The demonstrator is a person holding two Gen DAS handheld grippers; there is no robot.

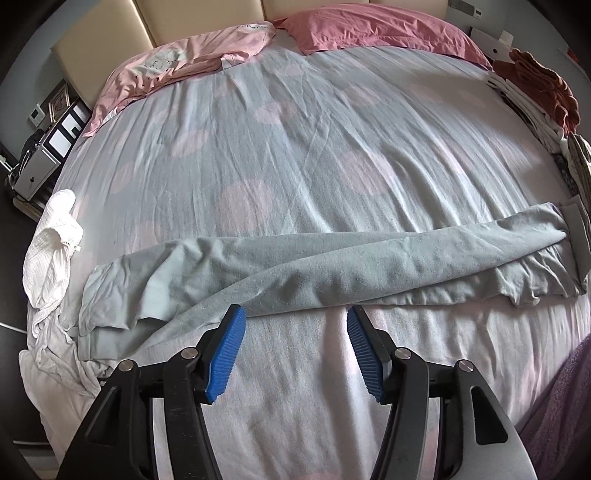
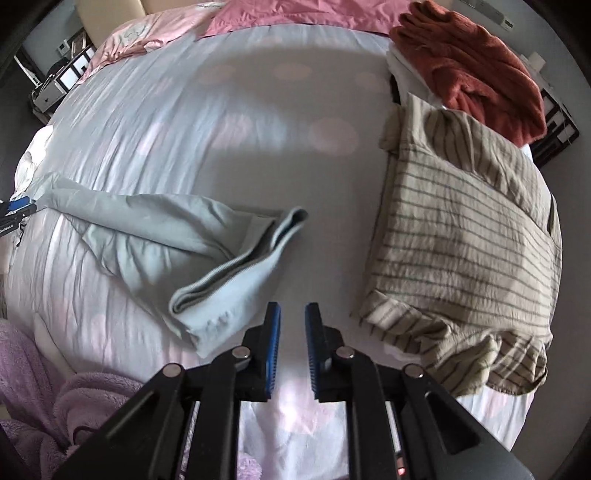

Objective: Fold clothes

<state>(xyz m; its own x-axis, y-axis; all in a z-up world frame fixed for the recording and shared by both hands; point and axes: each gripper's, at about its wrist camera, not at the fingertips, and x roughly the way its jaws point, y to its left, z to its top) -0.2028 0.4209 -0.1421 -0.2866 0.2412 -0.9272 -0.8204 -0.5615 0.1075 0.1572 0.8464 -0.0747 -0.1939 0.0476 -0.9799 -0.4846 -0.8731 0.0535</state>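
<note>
Wide bed (image 1: 295,147) under a wrinkled pale grey-blue sheet with faint pink round patches, padded beige headboard (image 1: 96,48) at the far end. Two pink pillows (image 1: 369,29) along the far edge. Dark shelving with small frames (image 1: 55,136) at far left.

One grey-green garment (image 1: 332,266), soft knit, folded into a long narrow strip across the near bed, left to right. One white crinkled garment (image 1: 48,258) bunched at the left edge. At the right: one beige shirt with thin dark stripes (image 2: 461,236), folded flat; beyond it one rust-red fuzzy knit (image 2: 472,70). Lilac fleece (image 2: 44,387) at the near corner.

Left gripper (image 1: 295,317) wide apart, empty, just near of the strip. Right gripper (image 2: 292,314) narrow, nothing between the blue ribbed pads (image 2: 275,354), beside the strip's folded end.
</note>
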